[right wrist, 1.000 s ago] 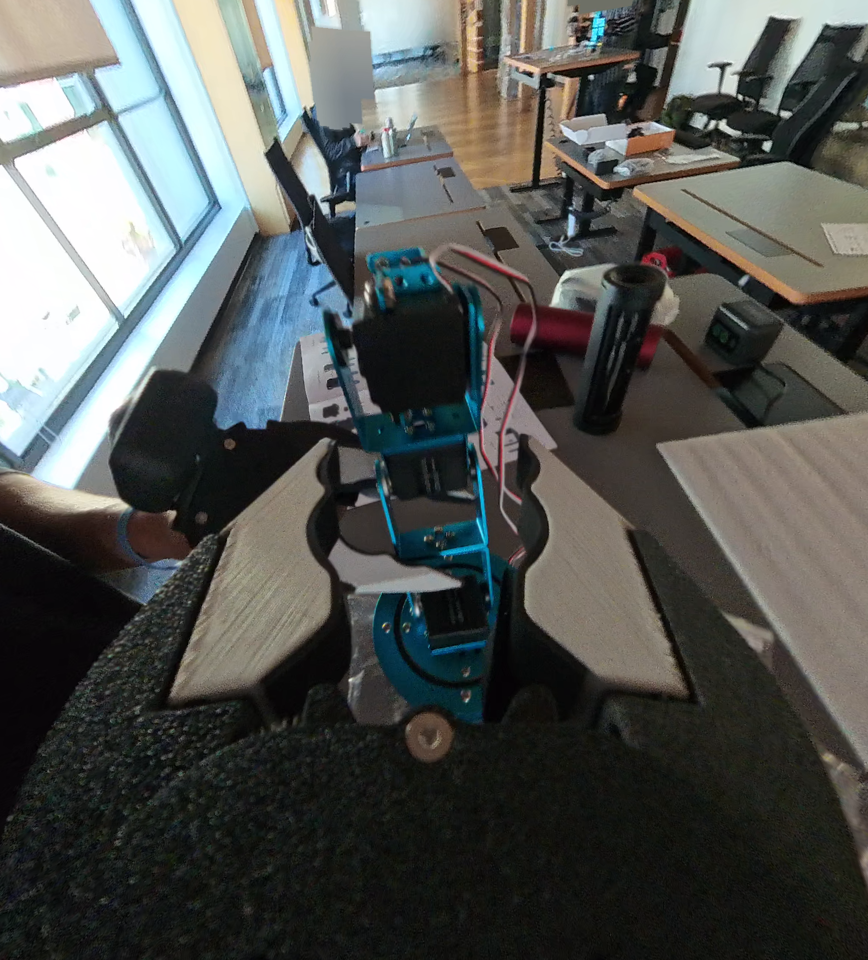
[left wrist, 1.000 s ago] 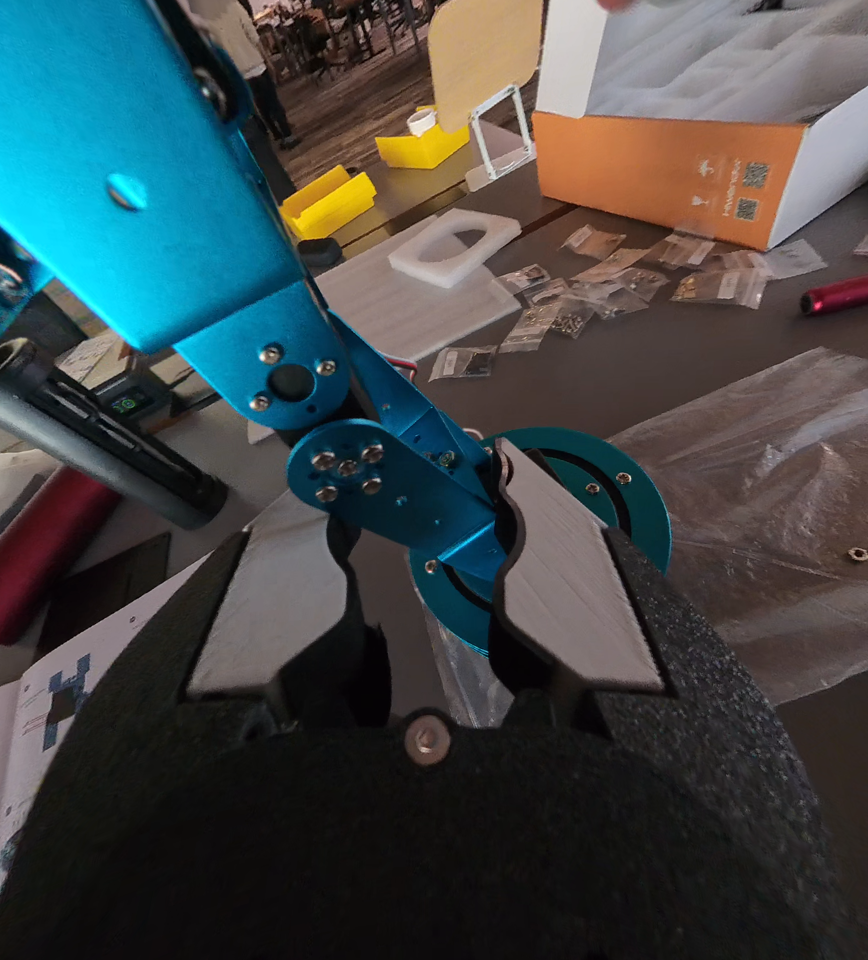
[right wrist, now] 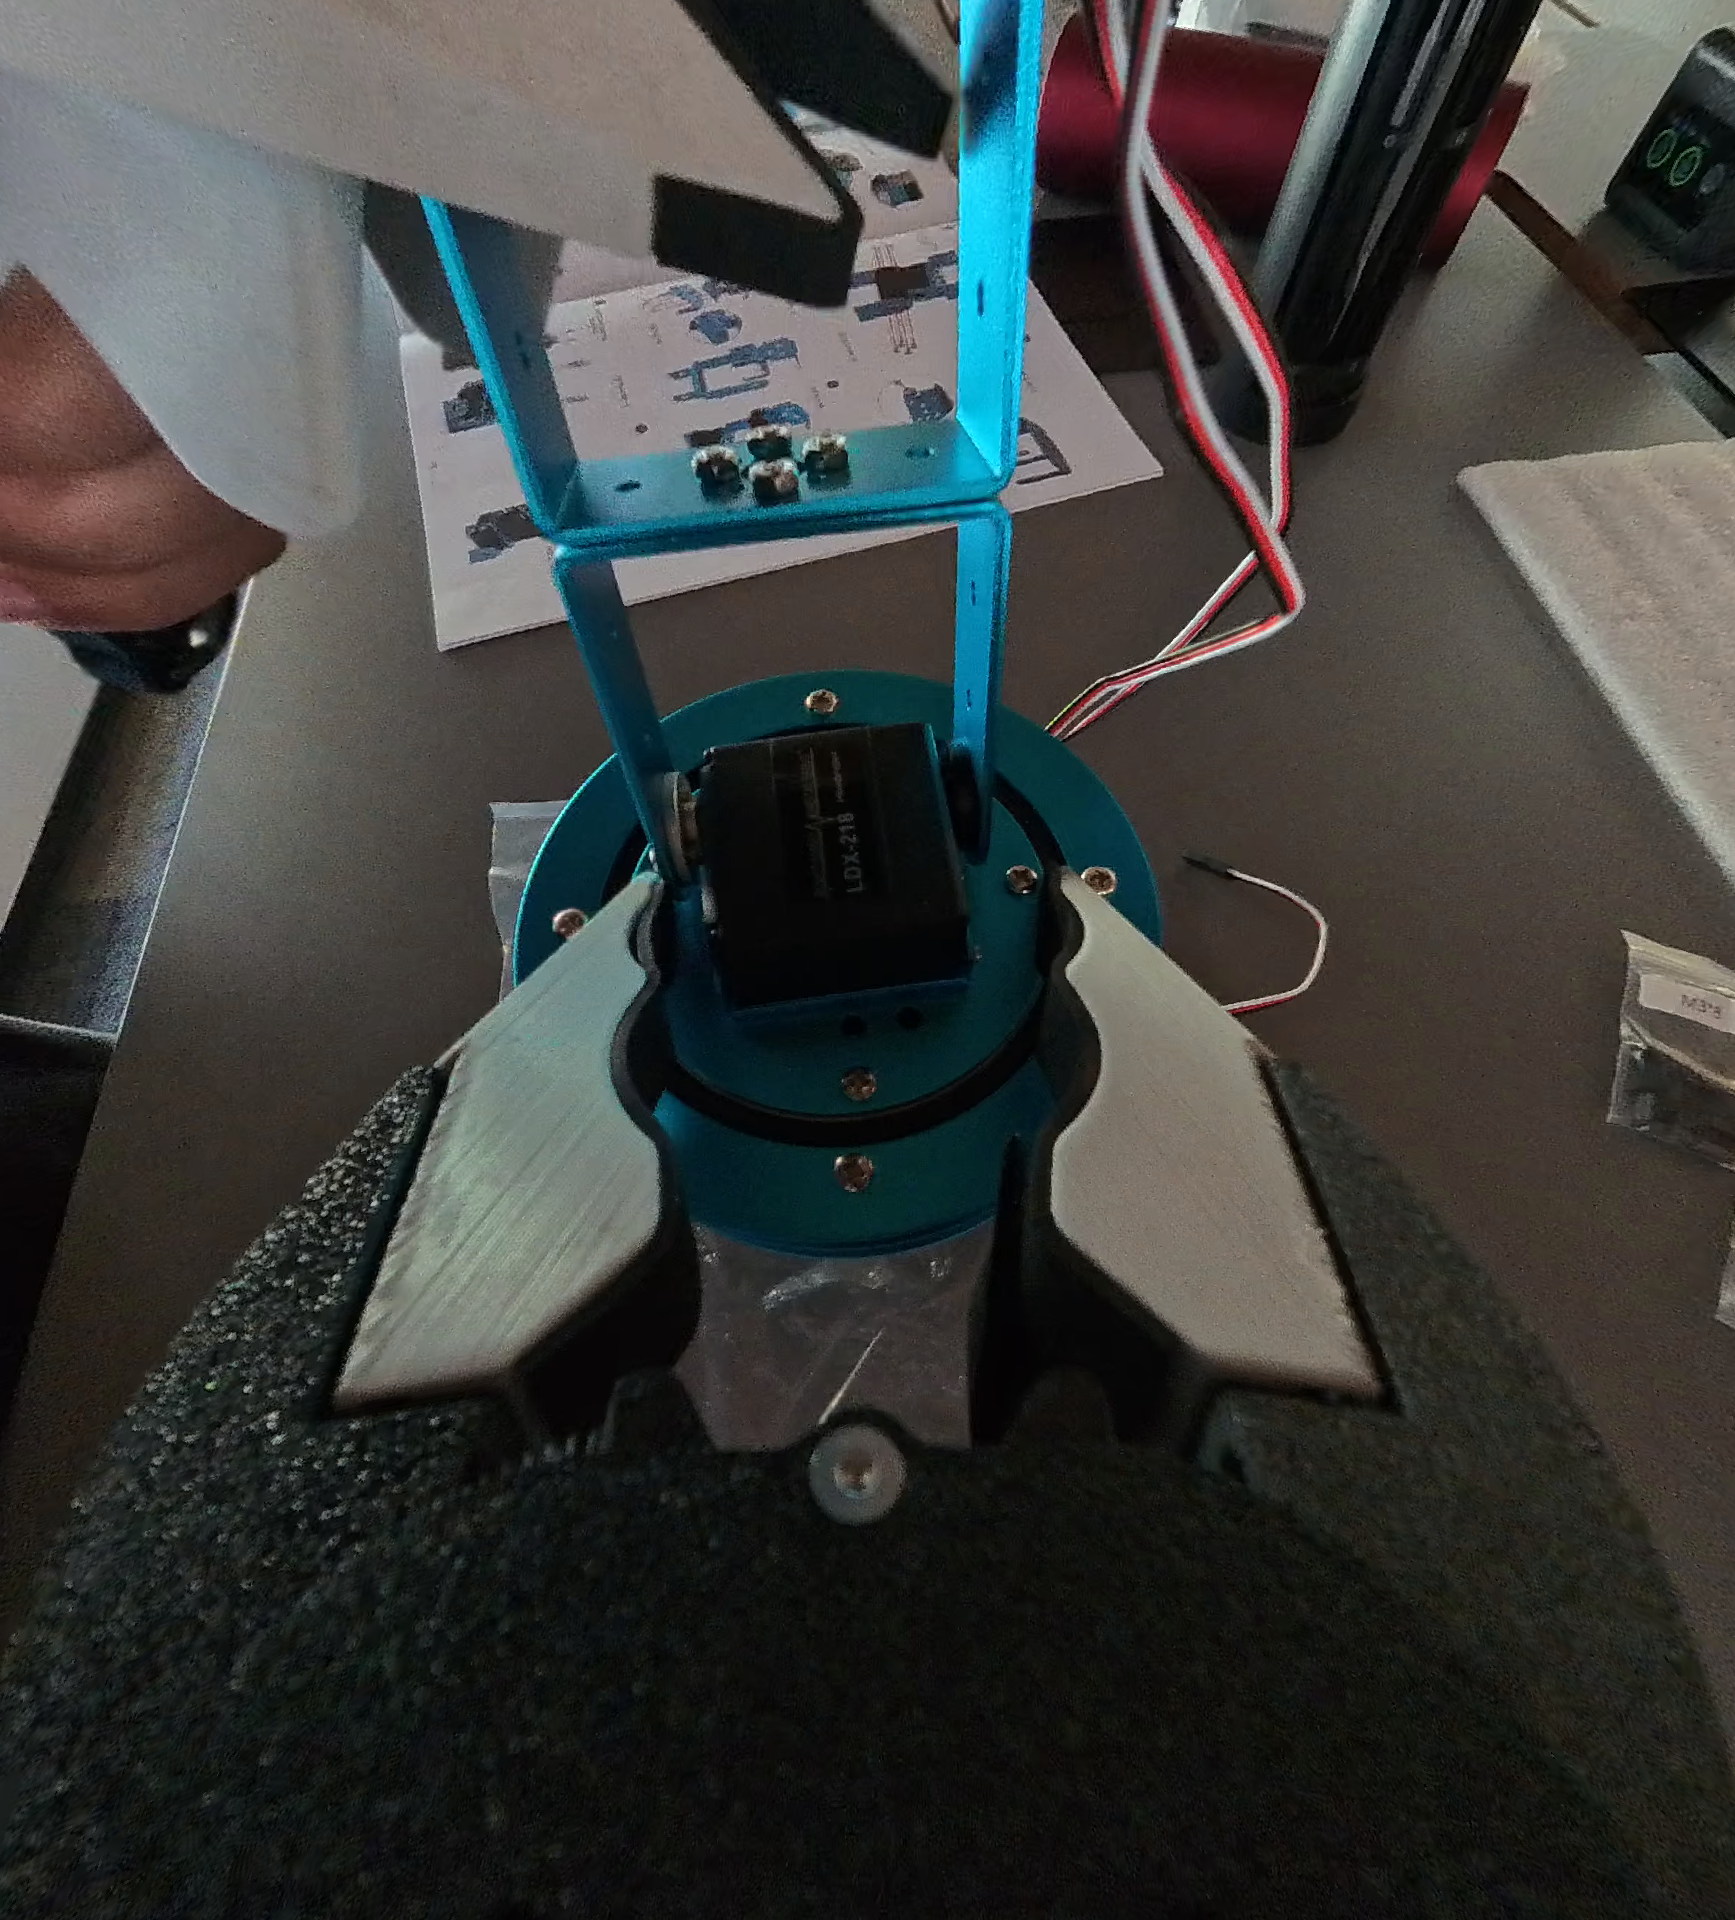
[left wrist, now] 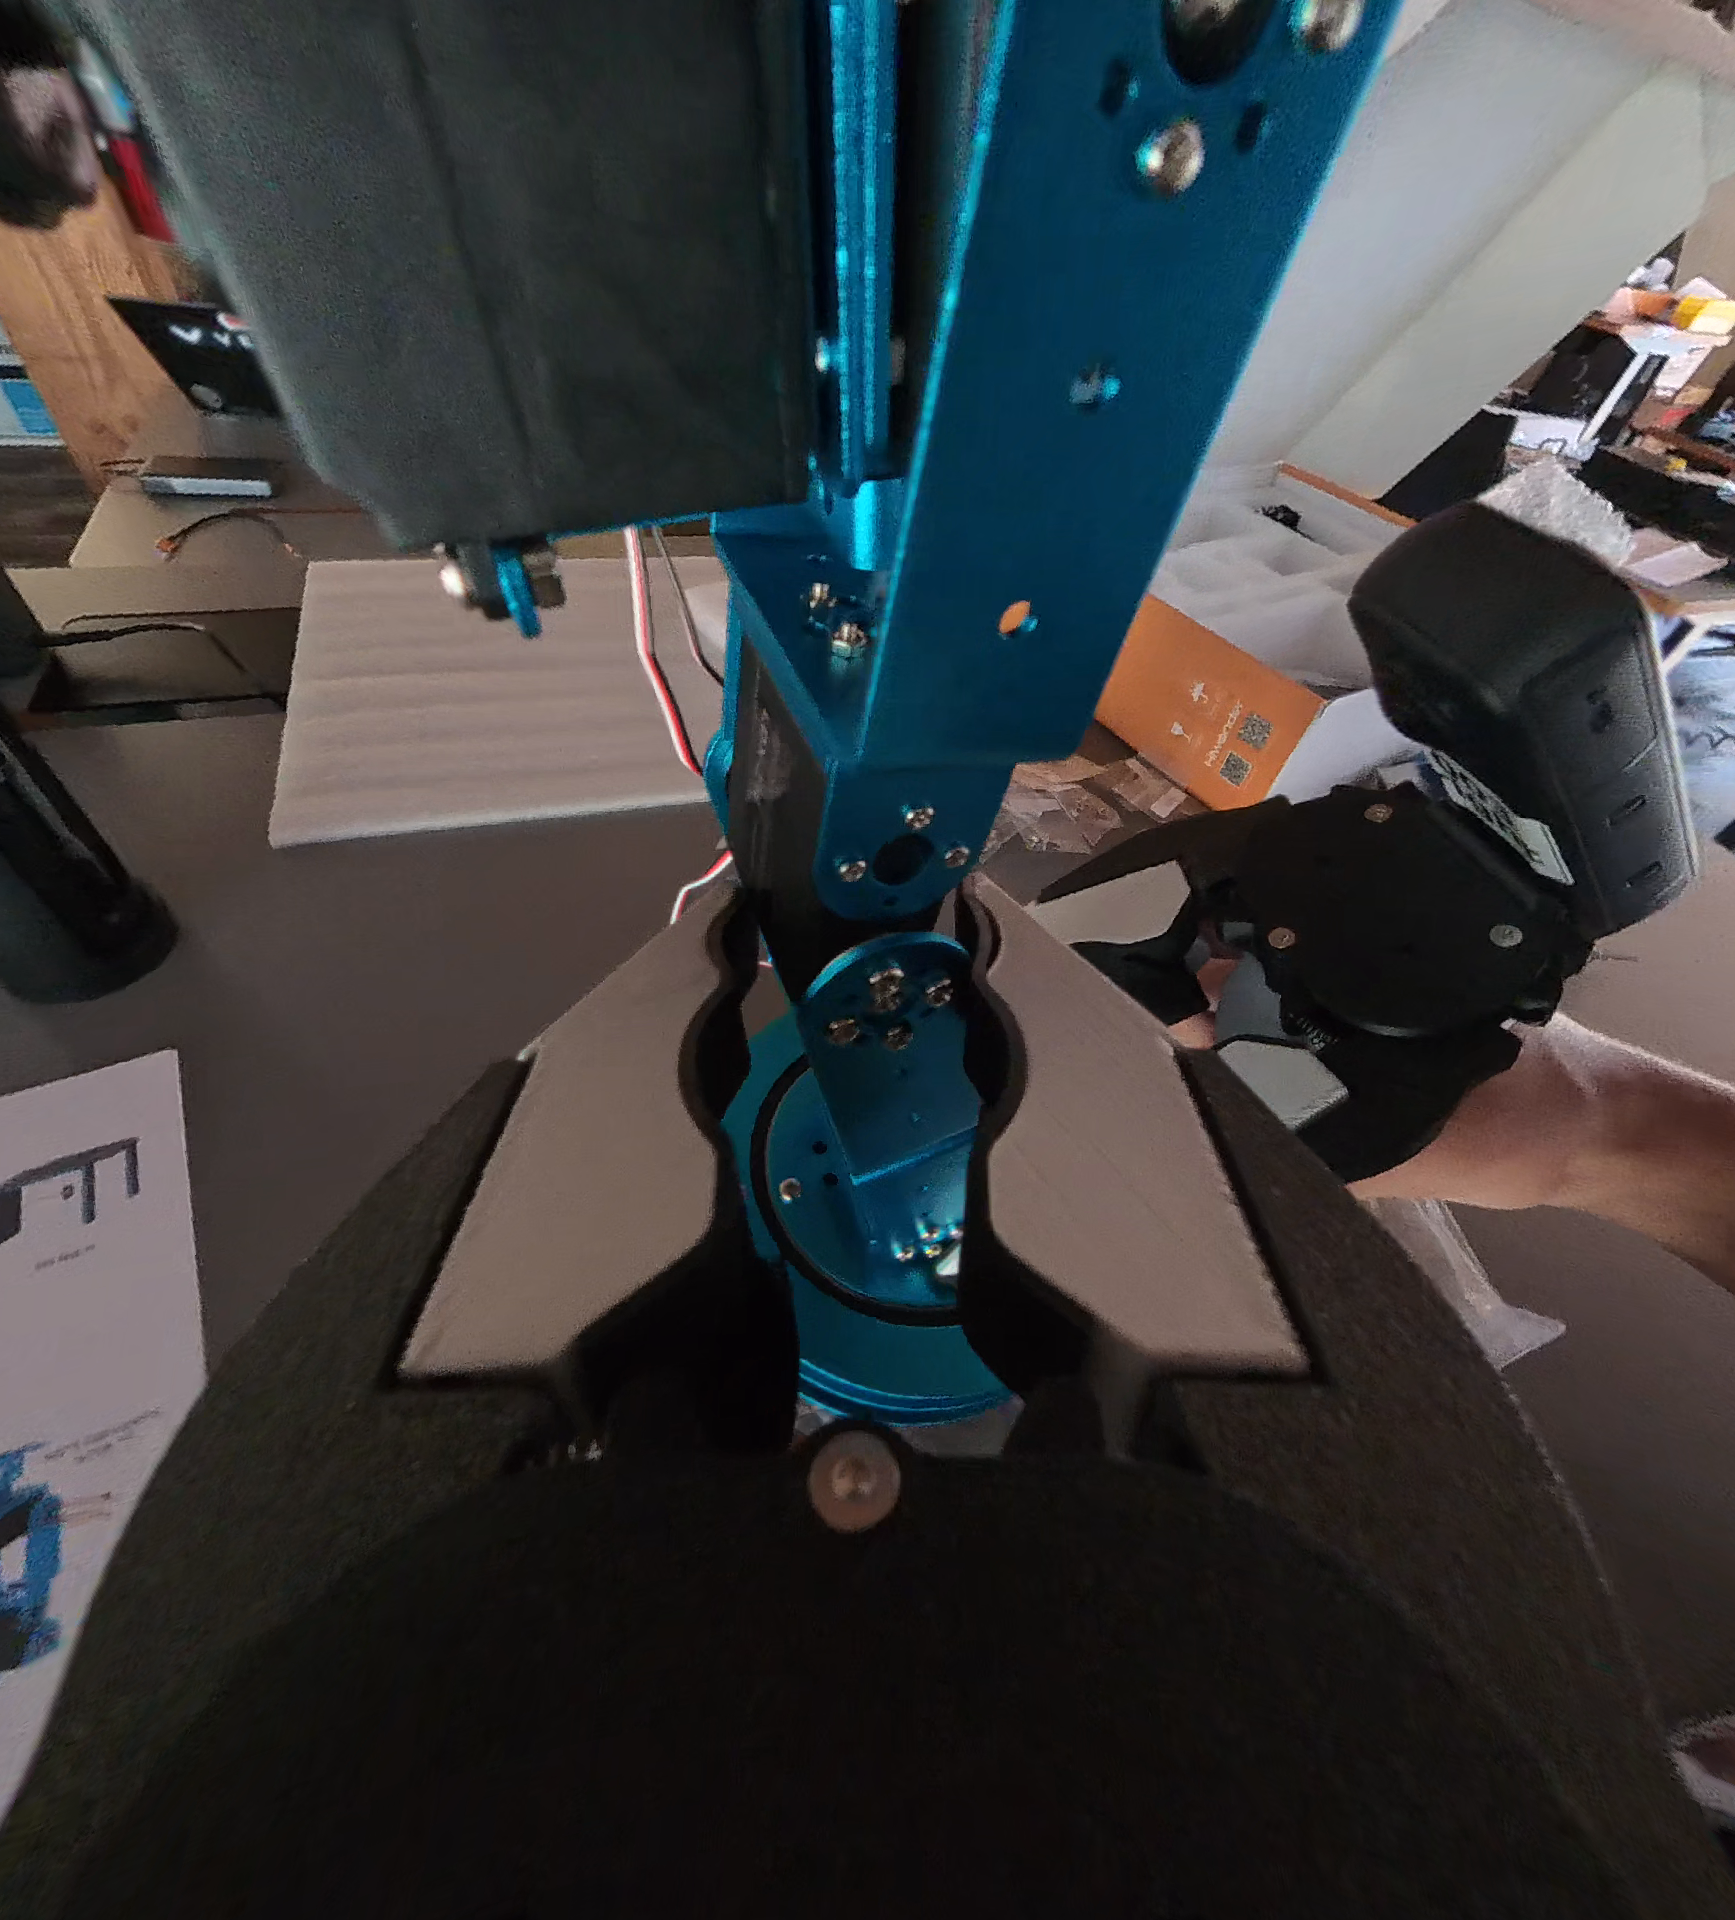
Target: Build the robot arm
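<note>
- The left gripper (left wrist: 850,925), narrowly parted, clasps the blue robot arm kit (left wrist: 977,436) at its lower joint.
- The right gripper (right wrist: 858,888) spreads wide around the round blue base (right wrist: 832,1143), which sits on the grey table (right wrist: 1414,810).

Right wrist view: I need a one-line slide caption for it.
Right gripper straddles the round blue base of a small blue robot arm, jaws either side of its black servo, on a grey table.

Printed marking on black servo (right wrist: 835,878)

Both wrist views close, angled down, sharing blue bracket arm (left wrist: 956,623) base (right wrist: 842,1039)
</note>
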